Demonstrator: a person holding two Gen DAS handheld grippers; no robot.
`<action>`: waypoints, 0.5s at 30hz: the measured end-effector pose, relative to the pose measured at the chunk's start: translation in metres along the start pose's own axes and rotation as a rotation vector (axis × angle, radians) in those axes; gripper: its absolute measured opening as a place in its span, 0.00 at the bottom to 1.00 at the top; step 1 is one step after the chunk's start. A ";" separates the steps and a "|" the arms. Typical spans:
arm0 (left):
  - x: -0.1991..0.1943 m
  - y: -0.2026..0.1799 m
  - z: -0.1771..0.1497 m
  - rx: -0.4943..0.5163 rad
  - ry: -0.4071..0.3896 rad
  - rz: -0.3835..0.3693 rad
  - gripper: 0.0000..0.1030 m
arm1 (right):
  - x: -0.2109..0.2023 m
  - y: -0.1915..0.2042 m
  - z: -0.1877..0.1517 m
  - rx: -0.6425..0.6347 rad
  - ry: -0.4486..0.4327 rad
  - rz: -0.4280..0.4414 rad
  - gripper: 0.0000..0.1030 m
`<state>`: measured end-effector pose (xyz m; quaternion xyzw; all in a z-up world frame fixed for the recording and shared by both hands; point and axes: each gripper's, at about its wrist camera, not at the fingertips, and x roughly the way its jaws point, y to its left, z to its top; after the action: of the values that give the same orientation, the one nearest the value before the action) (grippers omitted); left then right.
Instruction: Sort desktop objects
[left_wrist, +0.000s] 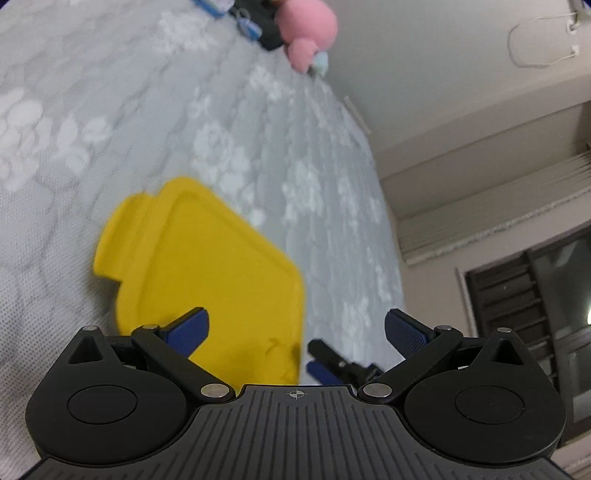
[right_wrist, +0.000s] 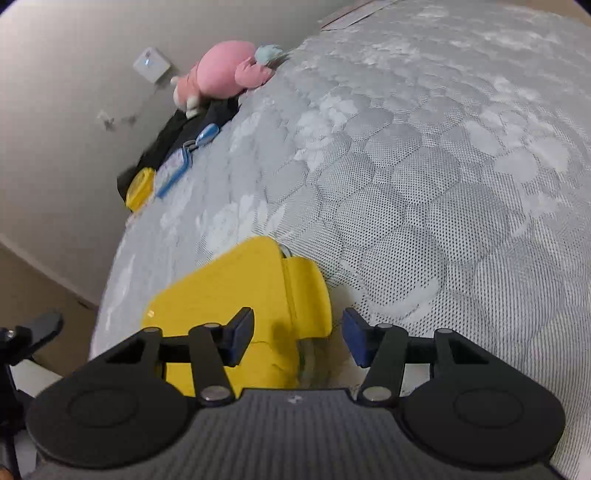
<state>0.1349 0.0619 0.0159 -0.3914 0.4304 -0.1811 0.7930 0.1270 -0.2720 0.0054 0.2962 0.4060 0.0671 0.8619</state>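
— Near the mattress (right_wrist: 424, 166) edge lies the lid (right_wrist: 236, 295), long axis running away from that edge, tab (right_wrist: 308, 295) on its side.
— Grippers?
— Left gripper (left_wrist: 296, 332) wide, empty; right gripper (right_wrist: 298, 338) partly open astride the tab, not pressing.

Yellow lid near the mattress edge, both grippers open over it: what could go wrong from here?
1. The yellow lid sits close to the mattress edge; a nudge could slide it off.
2. The right gripper straddles only the lid's tab, so a pinch there may be weak or tilt the lid.
3. The left gripper hangs close by; the two could collide.
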 end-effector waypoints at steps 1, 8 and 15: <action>0.001 0.003 0.001 0.020 -0.015 0.029 1.00 | 0.003 0.001 -0.001 -0.022 -0.004 -0.014 0.55; 0.000 0.033 0.010 -0.079 -0.064 -0.024 1.00 | 0.026 0.029 -0.016 -0.171 -0.023 -0.065 0.65; -0.019 0.009 -0.013 0.064 -0.142 0.082 1.00 | -0.002 0.045 -0.034 -0.327 -0.141 -0.145 0.69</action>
<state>0.1133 0.0733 0.0149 -0.3598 0.3826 -0.1341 0.8404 0.1062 -0.2201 0.0149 0.1259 0.3484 0.0489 0.9276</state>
